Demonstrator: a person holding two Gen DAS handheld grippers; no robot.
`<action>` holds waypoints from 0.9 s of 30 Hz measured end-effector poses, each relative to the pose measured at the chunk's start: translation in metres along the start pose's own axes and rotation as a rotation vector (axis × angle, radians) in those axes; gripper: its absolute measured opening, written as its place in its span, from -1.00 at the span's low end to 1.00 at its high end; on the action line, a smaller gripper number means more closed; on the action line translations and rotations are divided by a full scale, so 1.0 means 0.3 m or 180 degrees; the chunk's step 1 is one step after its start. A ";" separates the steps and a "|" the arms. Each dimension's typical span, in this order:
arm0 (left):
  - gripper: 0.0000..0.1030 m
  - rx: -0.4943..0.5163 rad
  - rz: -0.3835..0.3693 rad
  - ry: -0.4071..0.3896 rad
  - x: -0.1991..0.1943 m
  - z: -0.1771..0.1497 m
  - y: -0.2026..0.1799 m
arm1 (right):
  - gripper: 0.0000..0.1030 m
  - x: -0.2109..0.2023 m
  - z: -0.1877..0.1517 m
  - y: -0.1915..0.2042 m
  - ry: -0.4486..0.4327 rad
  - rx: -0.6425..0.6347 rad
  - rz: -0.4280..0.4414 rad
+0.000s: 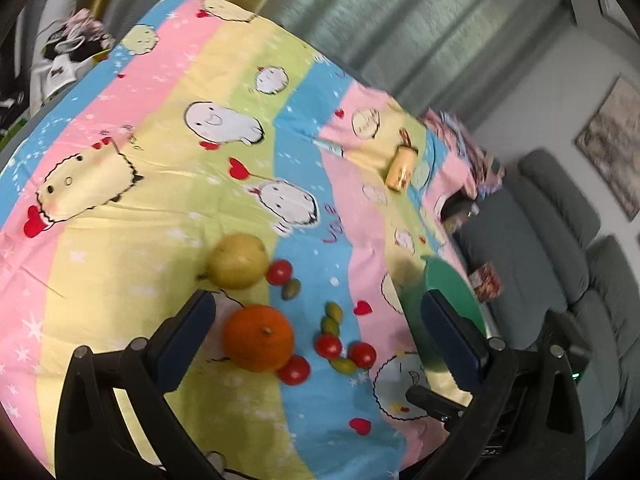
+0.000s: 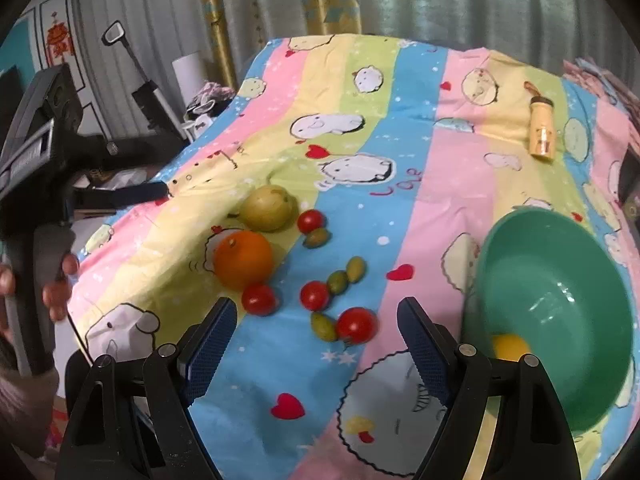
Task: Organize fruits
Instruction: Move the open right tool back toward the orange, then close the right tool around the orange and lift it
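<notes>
Two grippers, left point(image 1: 316, 324) and right point(image 2: 316, 332), have fingers spread wide, holding nothing. A round orange fruit point(image 2: 243, 259) sits left of the deep green plastic bowl point(image 2: 560, 280).

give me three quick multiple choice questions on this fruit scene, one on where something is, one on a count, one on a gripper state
1. Where is the yellow fruit?
A. inside the green bowl
B. beside the orange
C. on the bottle

2. How many red tomatoes lie on the cloth?
A. two
B. four
C. six

3. The right gripper is:
A. shut on a tomato
B. shut on the bowl
C. open, holding nothing

Answers: 1 A, it sits at the bowl's bottom; 2 B, four red ones show; 3 C, its fingers stand wide apart above the cloth.
</notes>
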State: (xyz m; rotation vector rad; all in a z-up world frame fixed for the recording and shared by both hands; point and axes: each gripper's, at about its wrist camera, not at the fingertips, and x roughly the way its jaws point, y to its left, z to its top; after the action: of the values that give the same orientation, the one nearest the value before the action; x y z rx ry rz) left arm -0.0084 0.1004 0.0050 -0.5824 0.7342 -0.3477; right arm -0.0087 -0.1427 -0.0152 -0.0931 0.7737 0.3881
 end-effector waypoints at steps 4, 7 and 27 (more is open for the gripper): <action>0.99 0.0158 0.0068 0.0147 -0.002 -0.007 0.053 | 0.61 0.034 -0.005 0.009 0.0064 0.0026 0.0138; 0.99 0.0185 0.0276 0.0465 0.038 -0.025 0.060 | 0.61 0.062 -0.013 0.025 0.0113 0.0016 0.0273; 0.65 0.1309 0.0761 0.0779 0.244 -0.097 0.019 | 0.61 0.345 0.065 0.153 0.0452 -0.0372 0.0857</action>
State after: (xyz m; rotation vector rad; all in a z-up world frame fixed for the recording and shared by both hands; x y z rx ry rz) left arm 0.0223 0.0582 -0.0542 -0.0611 0.9268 -0.3384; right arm 0.0543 -0.0641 -0.0707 -0.1275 0.9066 0.6883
